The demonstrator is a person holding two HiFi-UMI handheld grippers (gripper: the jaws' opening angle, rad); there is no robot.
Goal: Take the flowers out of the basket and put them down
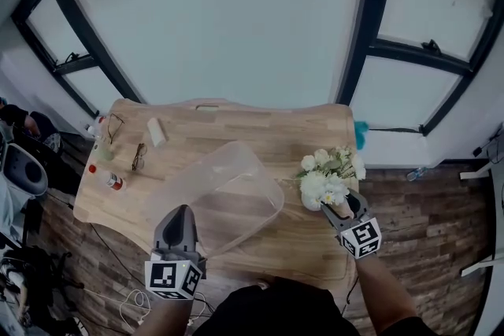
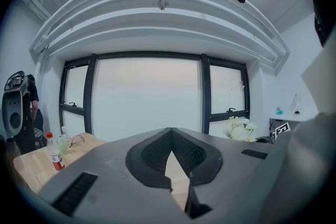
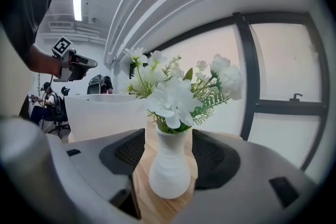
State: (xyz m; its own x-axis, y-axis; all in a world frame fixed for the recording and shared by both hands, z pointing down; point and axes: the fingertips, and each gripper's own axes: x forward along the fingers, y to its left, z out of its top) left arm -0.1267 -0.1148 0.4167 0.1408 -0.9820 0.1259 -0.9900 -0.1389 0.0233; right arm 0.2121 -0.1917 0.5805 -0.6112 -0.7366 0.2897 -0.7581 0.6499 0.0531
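**Far left.** A red-capped bottle and a pair of glasses are lying on the table, well apart from the work. The bottle's label is showing only as a pale band, too small to read.

**Near left.** The left gripper is hovering at the near-left side of the basket. Its jaws are clenched tip to tip on nothing, with bare wood showing through the gap behind the tips.

**Centre.** The clear plastic basket is sitting empty.

**Right.** The flowers, a white bunch in a ribbed white vase, are already standing outside the basket, just to its right and near the table's right edge. The right gripper is grasping the vase, one pad against each side of its belly. The base is appearing level with the wood, though whether it is resting there cannot be told.

**Risk (judgement).** The vase is narrow-footed and is carrying a broad bunch. Letting go before the base is sitting flat, or dragging a pad on withdrawal, is likely to topple it, possibly toward the nearby edge.

**Writing.** None is legible. The marker cubes are bearing black-and-white square patterns, not letters.
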